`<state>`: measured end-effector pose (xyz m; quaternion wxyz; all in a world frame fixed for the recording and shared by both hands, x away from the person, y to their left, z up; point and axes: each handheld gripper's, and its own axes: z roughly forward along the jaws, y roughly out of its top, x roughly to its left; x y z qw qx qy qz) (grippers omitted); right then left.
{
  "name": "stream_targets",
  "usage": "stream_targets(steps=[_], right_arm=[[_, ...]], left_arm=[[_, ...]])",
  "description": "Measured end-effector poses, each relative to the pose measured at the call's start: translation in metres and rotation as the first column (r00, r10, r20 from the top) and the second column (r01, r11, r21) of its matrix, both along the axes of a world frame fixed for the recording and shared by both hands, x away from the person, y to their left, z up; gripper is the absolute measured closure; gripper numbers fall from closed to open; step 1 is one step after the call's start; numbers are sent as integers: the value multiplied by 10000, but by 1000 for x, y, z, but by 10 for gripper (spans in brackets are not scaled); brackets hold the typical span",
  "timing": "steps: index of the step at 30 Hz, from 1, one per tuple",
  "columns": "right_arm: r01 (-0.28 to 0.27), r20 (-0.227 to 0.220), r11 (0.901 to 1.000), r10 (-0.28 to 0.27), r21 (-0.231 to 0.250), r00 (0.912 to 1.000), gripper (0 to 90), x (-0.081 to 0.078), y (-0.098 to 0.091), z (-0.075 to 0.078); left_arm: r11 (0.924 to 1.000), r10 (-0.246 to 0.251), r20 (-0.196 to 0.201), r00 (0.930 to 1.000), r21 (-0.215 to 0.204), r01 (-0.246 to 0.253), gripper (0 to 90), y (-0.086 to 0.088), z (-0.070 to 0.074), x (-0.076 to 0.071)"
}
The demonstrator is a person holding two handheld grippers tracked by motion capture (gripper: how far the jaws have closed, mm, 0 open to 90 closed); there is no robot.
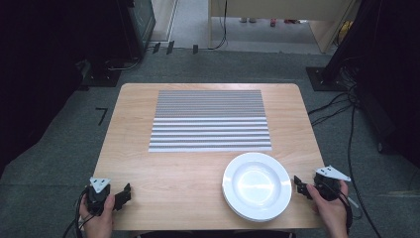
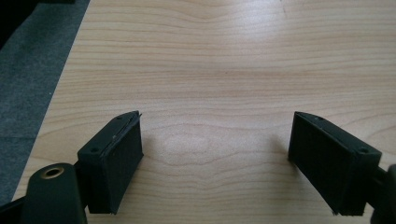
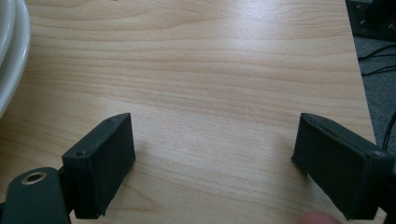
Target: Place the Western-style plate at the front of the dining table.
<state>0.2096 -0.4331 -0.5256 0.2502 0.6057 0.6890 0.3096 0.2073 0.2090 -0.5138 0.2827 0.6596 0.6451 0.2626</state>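
A stack of white plates (image 1: 256, 185) sits on the wooden table (image 1: 163, 168) at the front right; its rim (image 3: 11, 51) shows at the left edge of the right gripper view. A grey striped placemat (image 1: 210, 120) lies flat in the middle of the table. My left gripper (image 1: 123, 194) rests at the front left corner, jaws wide apart over bare wood (image 2: 215, 140) with nothing between them. Just right of the plates, my right gripper (image 1: 298, 185) is open as well, over bare table (image 3: 215, 140).
Grey carpet (image 1: 59, 144) surrounds the table. Cables (image 1: 349, 129) trail on the floor at the right, and dark equipment stands (image 1: 114, 59) sit beyond the far left corner. The table's right edge (image 3: 359, 79) runs close to my right gripper.
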Motion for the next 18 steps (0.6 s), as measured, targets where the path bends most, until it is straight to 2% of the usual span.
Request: stream_targets(steps=[1, 8, 13, 18], right_arm=[[0, -2, 10000, 0, -2, 10000, 121, 0, 0, 0], [75, -48, 10000, -75, 58, 10000, 139, 0, 0, 1], [-16, 49, 9994, 14, 339, 10000, 142, -3, 0, 6], [-51, 240, 9991, 41, 432, 9997, 143, -6, 2, 11]], left_arm=[[9998, -18, 69, 10000, -200, 19, 176, -1, 0, 0], [9982, -446, 465, 9979, -391, 465, 176, -18, 8, 1], [9897, -1144, 650, 9913, -788, 1194, 176, -42, 16, 4], [9760, -1945, 678, 9786, -859, 1999, 176, -69, 19, 8]])
